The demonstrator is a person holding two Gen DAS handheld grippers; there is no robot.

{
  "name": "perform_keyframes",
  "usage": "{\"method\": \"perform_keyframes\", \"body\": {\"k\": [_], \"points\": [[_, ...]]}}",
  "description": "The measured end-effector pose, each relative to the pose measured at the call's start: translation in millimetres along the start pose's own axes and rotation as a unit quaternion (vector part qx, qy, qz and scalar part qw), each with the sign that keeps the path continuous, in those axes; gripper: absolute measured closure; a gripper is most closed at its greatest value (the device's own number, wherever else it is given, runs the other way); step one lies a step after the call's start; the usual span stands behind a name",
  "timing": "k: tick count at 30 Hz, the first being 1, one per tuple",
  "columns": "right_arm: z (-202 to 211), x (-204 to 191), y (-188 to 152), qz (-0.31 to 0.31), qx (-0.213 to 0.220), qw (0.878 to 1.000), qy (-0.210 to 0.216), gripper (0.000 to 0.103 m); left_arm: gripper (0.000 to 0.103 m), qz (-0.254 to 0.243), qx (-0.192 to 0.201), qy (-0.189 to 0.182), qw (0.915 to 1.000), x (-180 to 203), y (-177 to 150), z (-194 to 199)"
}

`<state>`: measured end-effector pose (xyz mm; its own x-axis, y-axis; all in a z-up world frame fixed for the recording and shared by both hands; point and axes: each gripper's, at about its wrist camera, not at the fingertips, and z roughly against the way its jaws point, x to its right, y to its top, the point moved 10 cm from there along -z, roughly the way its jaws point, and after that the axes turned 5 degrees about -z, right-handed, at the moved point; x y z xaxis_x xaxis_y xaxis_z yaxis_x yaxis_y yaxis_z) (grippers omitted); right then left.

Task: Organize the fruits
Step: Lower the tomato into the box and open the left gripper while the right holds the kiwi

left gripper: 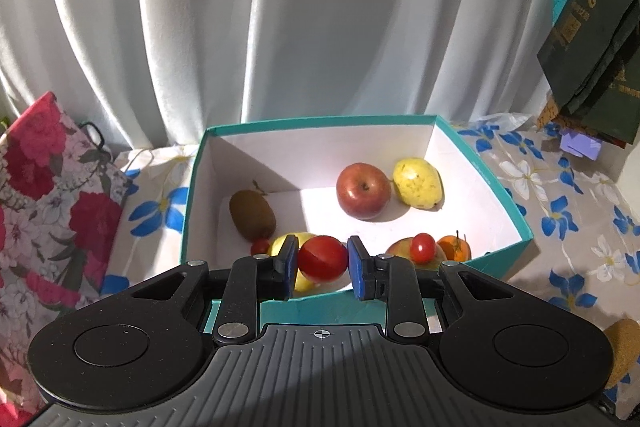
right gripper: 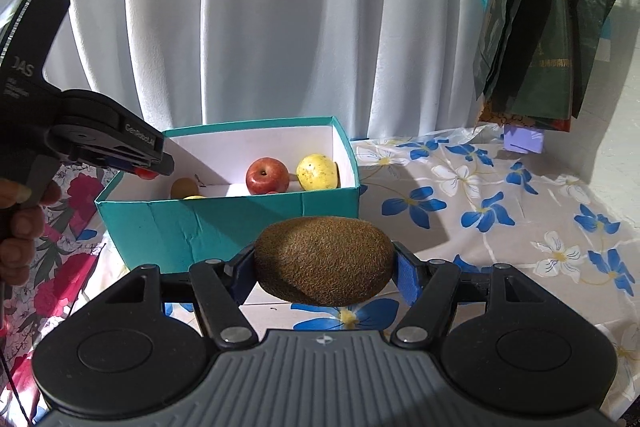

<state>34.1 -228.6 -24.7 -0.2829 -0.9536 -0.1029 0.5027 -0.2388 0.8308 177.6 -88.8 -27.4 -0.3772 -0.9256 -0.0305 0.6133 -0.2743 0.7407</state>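
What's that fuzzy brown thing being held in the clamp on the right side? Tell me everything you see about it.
It looks like a kiwi: an oval fruit with dull brown, finely fuzzy skin, whole and unpeeled. It lies sideways, long axis across the view, pinched at its two ends by the blue pads of the right gripper. It hangs above the flowered tablecloth, touching only the pads, outside and in front of the teal box where other fruit sit.
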Motion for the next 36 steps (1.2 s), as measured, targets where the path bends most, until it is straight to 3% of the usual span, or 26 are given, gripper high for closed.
{"method": "perform_keyframes", "body": {"k": [9,33,36], "points": [[-5,-6,2,0.001,0.001,1.000,0.007,0.035,0.073,0.003,-0.009,0.018,0.9998,-11,-1,-21],[-19,-2,12,-0.009,0.004,1.000,0.013,0.035,0.073,-0.004,-0.054,0.025,0.9982,-20,-8,-98],[-19,-2,14,-0.011,0.006,1.000,0.013,0.035,0.073,-0.012,-0.045,0.026,0.9985,-19,-7,-102]]}}
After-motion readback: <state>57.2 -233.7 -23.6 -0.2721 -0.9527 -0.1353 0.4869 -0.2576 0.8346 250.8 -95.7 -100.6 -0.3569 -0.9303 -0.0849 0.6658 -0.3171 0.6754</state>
